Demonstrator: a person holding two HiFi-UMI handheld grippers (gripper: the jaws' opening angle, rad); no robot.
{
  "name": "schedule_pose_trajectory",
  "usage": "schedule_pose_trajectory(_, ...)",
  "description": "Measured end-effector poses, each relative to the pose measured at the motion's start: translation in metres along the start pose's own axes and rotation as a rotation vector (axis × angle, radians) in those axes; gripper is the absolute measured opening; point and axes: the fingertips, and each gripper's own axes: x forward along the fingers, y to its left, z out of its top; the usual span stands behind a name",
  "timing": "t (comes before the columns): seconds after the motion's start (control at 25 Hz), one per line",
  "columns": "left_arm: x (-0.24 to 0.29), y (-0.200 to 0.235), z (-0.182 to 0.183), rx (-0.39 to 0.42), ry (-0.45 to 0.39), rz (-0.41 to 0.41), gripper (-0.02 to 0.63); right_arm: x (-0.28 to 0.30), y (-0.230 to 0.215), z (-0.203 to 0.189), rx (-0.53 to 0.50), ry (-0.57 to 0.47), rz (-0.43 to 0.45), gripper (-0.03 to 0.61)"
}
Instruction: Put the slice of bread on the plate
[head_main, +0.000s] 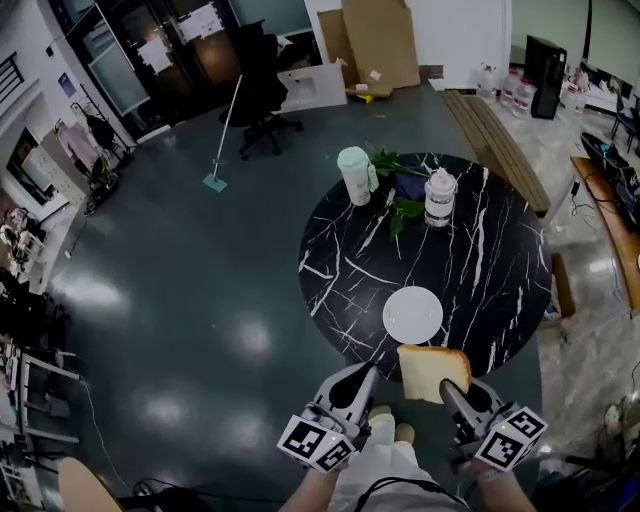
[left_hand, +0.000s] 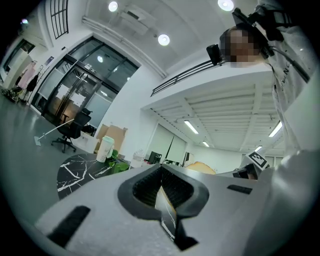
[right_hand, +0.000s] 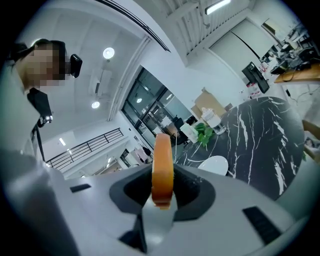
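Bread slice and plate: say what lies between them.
Nothing but a narrow strip of bare black table, as the head view shows, separates the bread slice from the plate.

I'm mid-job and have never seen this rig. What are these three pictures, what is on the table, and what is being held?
There is no robot arm here: a person holds a two-jaw gripper in each hand. The head view comes from a camera on the person's head, looking steeply down. The left and right gripper views come from cameras riding on the grippers, each looking along its own jaws.

The left gripper is empty, with its jaws together. The right gripper has its jaws closed on the slice of bread, just short of the plate.

The white plate sits bare on the round black marbled table. Farther back stand a pale cup, a clear jar and some green leaves.
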Motion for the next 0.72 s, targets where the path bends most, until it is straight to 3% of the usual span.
schedule_pose_trajectory(0.48, 0.055, 0.055, -0.031, -0.015, 0.038, 0.021, 0.006, 0.058, -0.062, 0.004, 0.060, 0.039, -0.071, 0.094)
schedule_pose_trajectory(0.72, 0.064, 0.075, -0.056, -0.012, 0.050, 0.048, 0.006, 0.098, -0.100, -0.012, 0.151, 0.115, -0.111, 0.094)
